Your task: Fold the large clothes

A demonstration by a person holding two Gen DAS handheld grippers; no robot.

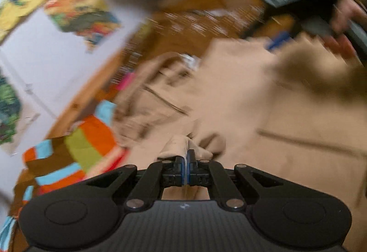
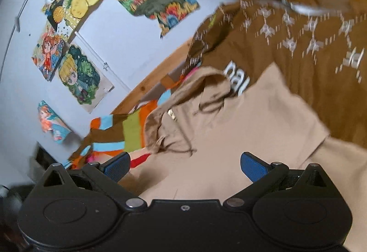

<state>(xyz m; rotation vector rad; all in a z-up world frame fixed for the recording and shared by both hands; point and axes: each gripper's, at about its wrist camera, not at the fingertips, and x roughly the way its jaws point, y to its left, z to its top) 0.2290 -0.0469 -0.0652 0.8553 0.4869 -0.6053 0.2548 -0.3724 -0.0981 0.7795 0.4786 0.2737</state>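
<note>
The left gripper (image 1: 186, 156) is clenched on a bunched fold of a beige hoodie (image 1: 263, 114), its two blue-padded fingers pressed together with a ridge of cloth standing up between them. It points forward and slightly downward over the garment. The left wrist view is heavily smeared, so fine detail is lost there.

The right gripper (image 2: 184, 166) is released, its blue pads (image 2: 252, 166) spread wide apart and holding nothing. It hovers just above the hoodie (image 2: 229, 137), aimed along the cloth toward the hood. In the left wrist view the right gripper (image 1: 278, 42) appears blurred at the far side of the hoodie, with the person's hand (image 1: 346, 22) wrapped around its handle.

The hoodie lies spread flat on a brown bedspread (image 2: 309, 50) patterned with small pale marks and white lettering. Its long axis runs from the grippers away toward the wall, with the hood (image 2: 201, 84) at the far end, rumpled and partly turned over, dark drawstrings (image 2: 183, 150) trailing across the chest. A sleeve (image 2: 344, 160) extends off to the right of the body.

Just beside the hood, to its left, lies a striped blanket (image 2: 128, 135) in orange, green, blue and brown. Beyond the hoodie, a wooden bed rail (image 2: 146, 89) runs below a white wall (image 2: 128, 41) with colourful cartoon drawings (image 2: 78, 73) stuck to it.
</note>
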